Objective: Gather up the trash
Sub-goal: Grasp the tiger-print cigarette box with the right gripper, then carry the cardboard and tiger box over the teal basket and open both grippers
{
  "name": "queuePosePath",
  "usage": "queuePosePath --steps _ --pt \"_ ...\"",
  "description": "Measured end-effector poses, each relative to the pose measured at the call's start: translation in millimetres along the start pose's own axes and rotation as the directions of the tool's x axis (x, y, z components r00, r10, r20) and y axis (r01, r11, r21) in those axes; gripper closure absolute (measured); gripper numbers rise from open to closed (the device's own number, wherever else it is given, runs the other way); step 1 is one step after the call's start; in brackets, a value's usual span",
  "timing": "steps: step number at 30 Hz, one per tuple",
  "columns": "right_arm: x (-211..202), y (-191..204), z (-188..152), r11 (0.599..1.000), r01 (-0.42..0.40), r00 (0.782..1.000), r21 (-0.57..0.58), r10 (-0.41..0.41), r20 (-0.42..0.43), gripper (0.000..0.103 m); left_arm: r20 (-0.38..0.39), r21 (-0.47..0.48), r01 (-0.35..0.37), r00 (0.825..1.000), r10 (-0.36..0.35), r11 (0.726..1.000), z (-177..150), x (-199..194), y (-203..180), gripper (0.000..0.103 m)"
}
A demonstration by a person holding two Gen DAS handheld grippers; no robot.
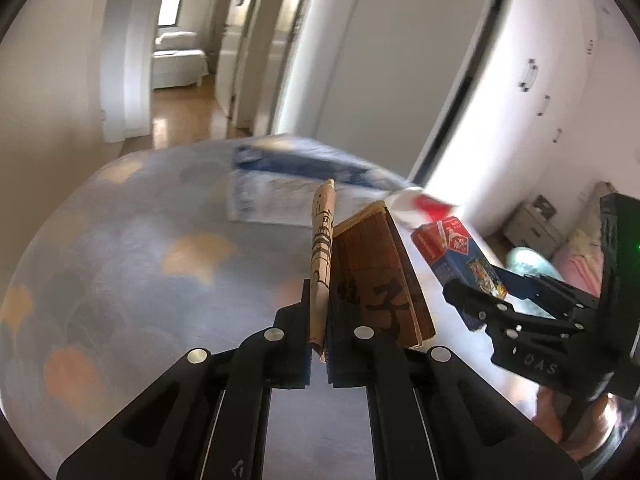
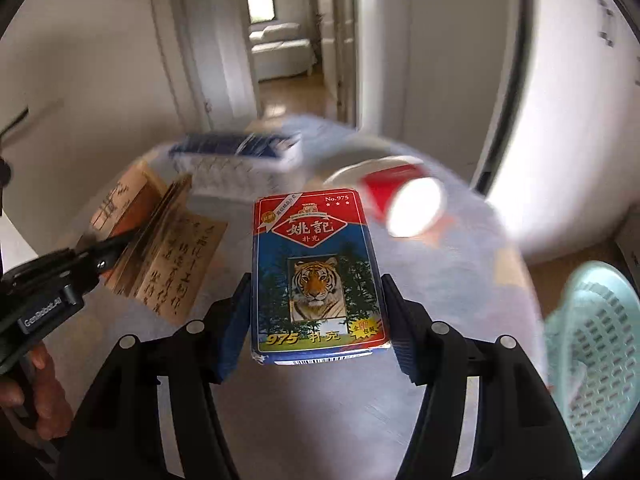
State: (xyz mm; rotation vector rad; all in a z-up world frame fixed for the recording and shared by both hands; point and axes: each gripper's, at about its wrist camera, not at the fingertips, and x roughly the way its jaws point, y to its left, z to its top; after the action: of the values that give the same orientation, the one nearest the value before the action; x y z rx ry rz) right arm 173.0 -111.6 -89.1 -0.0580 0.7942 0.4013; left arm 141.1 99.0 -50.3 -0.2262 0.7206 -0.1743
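Observation:
My left gripper [image 1: 319, 312] is shut on the cover of a brown booklet [image 1: 376, 276] with Chinese writing and holds it above a patterned bed. The booklet [image 2: 168, 248] and the left gripper [image 2: 100, 252] also show at the left of the right wrist view. My right gripper [image 2: 316, 316] is shut on a blue and red playing card box [image 2: 314, 276] with a tiger picture. The box [image 1: 460, 256] and right gripper [image 1: 476, 300] show at the right of the left wrist view. A red and white paper cup [image 2: 396, 196] lies on its side on the bed beyond the box.
A blue and white packet [image 2: 240, 156] lies further back on the bed [image 1: 120, 260]. A light teal plastic basket [image 2: 592, 344] stands on the floor to the right of the bed. White wardrobe doors [image 1: 540, 80] rise on the right. A doorway opens to a corridor behind.

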Motion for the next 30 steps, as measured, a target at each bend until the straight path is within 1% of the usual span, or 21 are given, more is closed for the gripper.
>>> queuePosePath --steps 3,4,6,7,9,11,14,17,18,19,20,21,23,26,30 --pt "-41.7 -29.3 -3.5 0.997 0.038 0.998 0.063 -0.042 0.056 0.045 0.033 0.055 0.067 0.997 -0.069 0.996 7.5 -15.4 -34.4 0.100" --pt "-59.1 -41.4 -6.9 0.994 0.051 0.995 0.095 -0.058 0.076 0.045 0.046 0.090 0.090 0.994 -0.095 0.992 11.8 -21.0 -53.5 0.100" --pt "-88.7 -68.0 -13.2 0.985 0.072 0.990 0.159 -0.090 0.107 0.045 0.057 0.142 0.115 0.991 -0.124 0.983 17.9 -22.7 -83.0 0.100" --pt "-96.4 -79.1 -13.8 0.980 0.086 0.987 0.180 -0.108 0.119 0.045 0.057 0.161 0.125 0.989 -0.136 0.979 19.3 -22.0 -93.6 0.100" --pt "-123.1 -105.5 -23.3 0.965 0.130 0.976 0.228 -0.165 0.141 0.045 0.050 0.208 0.158 0.984 -0.172 0.965 24.0 -16.2 -125.9 0.100" --pt "-131.8 -124.9 -24.1 0.950 0.168 0.966 0.265 -0.212 0.147 0.045 0.035 0.237 0.186 0.979 -0.200 0.953 27.1 -7.8 -151.8 0.100" --pt "-147.8 -165.5 -35.6 0.910 0.223 0.951 0.349 -0.282 0.127 0.045 0.012 0.274 0.235 0.969 -0.248 0.932 29.1 12.7 -191.8 0.100" --pt "-153.6 -203.5 -52.0 0.859 0.264 0.940 0.437 -0.332 0.084 0.045 -0.044 0.291 0.298 0.953 -0.299 0.909 29.9 36.2 -228.7 0.100" --pt "-149.8 -217.3 -55.1 0.841 0.272 0.938 0.467 -0.341 0.067 0.045 -0.060 0.296 0.311 0.950 -0.307 0.903 29.6 44.2 -238.0 0.100" --pt "-147.0 -225.3 -59.3 0.827 0.271 0.939 0.492 -0.340 0.054 0.045 -0.090 0.303 0.330 0.944 -0.318 0.894 27.4 57.1 -252.5 0.100" --pt "-146.1 -237.8 -67.9 0.807 0.268 0.941 0.526 -0.335 0.036 0.045 -0.107 0.303 0.339 0.941 -0.322 0.890 26.2 64.4 -255.1 0.100" --pt "-145.5 -245.1 -72.9 0.795 0.271 0.941 0.542 -0.337 0.024 0.045 -0.133 0.304 0.351 0.936 -0.326 0.886 22.8 76.2 -265.4 0.100" --pt "-142.2 -259.4 -84.4 0.764 0.298 0.936 0.572 -0.353 -0.015 0.045 -0.174 0.306 0.372 0.927 -0.332 0.877 16.3 93.9 -278.1 0.100" --pt "-137.0 -270.3 -92.3 0.743 0.286 0.941 0.605 -0.338 -0.029 0.045 -0.219 0.319 0.380 0.921 -0.323 0.868 6.9 119.8 -295.2 0.100" --pt "-129.7 -277.7 -91.8 0.720 0.299 0.938 0.627 -0.342 -0.054 0.044 -0.268 0.322 0.388 0.912 -0.309 0.864 -3.5 147.3 -310.3 0.098"
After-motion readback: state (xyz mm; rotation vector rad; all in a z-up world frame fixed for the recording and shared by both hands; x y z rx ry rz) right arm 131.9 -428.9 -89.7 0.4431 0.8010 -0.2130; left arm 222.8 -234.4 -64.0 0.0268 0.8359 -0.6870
